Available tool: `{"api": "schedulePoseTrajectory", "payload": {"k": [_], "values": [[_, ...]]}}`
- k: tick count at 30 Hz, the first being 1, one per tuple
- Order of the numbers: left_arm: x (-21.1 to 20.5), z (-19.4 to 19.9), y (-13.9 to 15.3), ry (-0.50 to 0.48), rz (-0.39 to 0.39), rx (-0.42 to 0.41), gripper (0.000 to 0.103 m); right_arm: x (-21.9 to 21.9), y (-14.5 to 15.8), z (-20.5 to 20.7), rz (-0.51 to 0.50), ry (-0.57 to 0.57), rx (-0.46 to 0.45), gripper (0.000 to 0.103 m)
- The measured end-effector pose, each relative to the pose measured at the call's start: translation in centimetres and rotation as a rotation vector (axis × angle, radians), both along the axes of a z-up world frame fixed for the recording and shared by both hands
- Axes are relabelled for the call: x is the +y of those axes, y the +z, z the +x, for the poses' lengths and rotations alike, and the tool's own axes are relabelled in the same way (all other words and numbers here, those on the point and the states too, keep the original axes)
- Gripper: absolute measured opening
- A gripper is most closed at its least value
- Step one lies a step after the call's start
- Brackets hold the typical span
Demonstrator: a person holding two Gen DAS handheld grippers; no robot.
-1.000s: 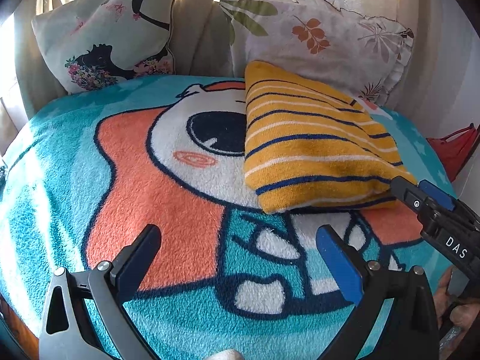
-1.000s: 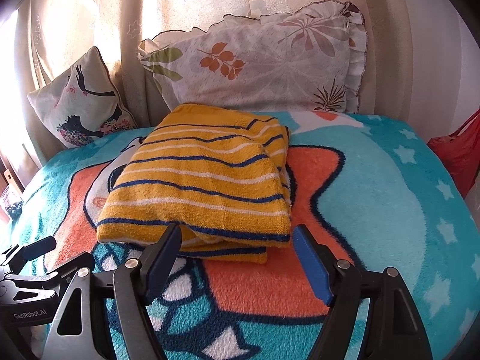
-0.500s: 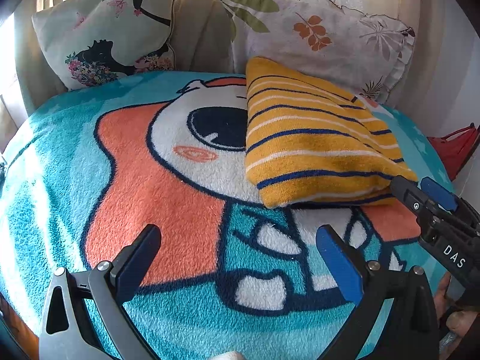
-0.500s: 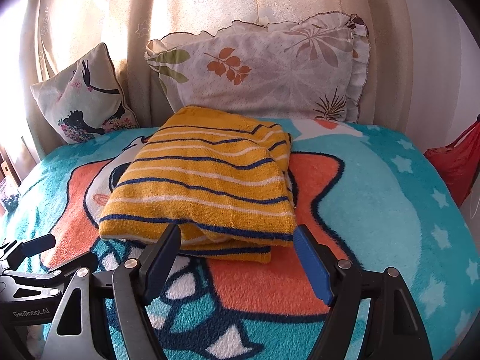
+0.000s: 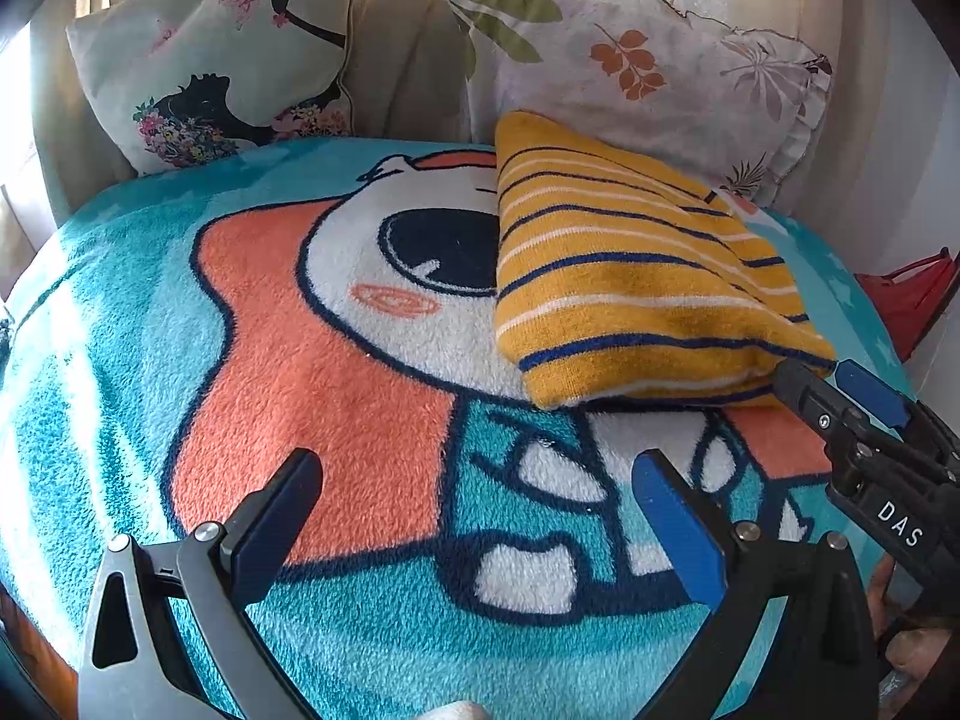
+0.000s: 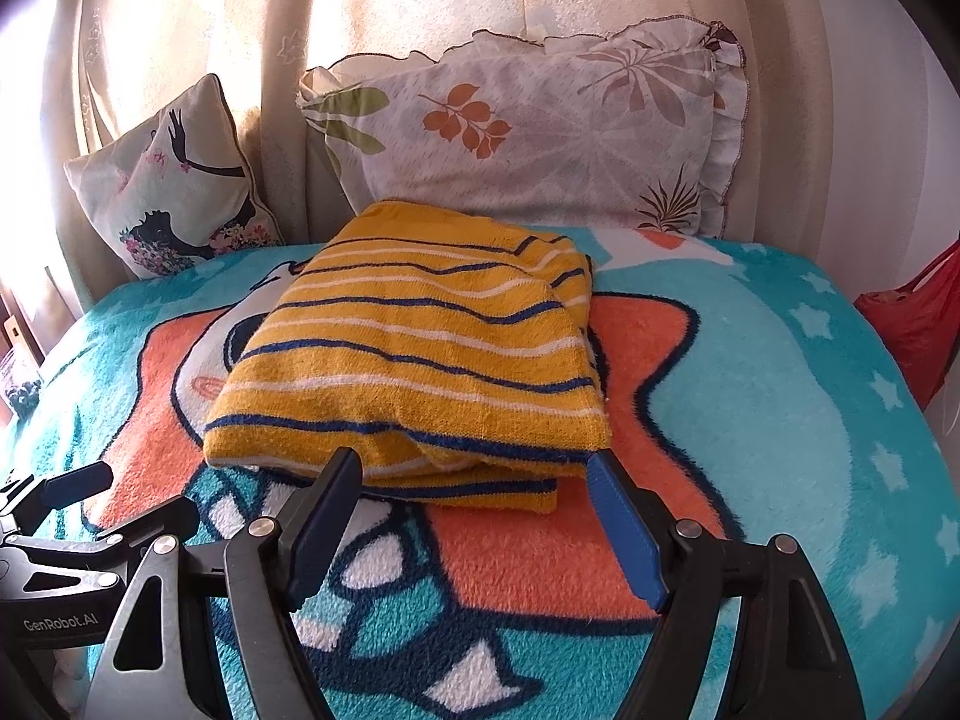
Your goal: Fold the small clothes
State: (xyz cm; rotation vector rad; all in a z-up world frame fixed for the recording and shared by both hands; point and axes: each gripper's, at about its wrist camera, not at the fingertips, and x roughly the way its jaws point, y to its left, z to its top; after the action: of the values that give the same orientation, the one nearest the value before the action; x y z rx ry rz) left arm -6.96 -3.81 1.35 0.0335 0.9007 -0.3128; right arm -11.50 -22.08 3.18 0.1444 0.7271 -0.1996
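My right claw spread wide, empty, tips just short of near edge of striped garment. Garment already folded into layered stack on cartoon blanket, straight ahead of right claw. My left claw equally wide, empty, above bare blanket; garment ahead and to its right. Fold looks done, I judge; next call: tidy loose lower layer or leave. Leaf pillow beyond.

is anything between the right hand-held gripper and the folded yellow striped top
Nothing visible. The right hand-held gripper sits open at the near edge of the yellow striped top, with only bare blanket between them. The left hand-held gripper is off to the side, open over the blanket.
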Motion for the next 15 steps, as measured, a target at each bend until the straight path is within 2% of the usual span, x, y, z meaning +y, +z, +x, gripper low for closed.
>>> {"api": "schedulePoseTrajectory", "payload": {"k": [15], "values": [[0.24,0.20,-0.34,0.001,-0.005,0.016,0.103,0.25,0.19,-0.02,0.007,-0.003,-0.011,0.082]]}}
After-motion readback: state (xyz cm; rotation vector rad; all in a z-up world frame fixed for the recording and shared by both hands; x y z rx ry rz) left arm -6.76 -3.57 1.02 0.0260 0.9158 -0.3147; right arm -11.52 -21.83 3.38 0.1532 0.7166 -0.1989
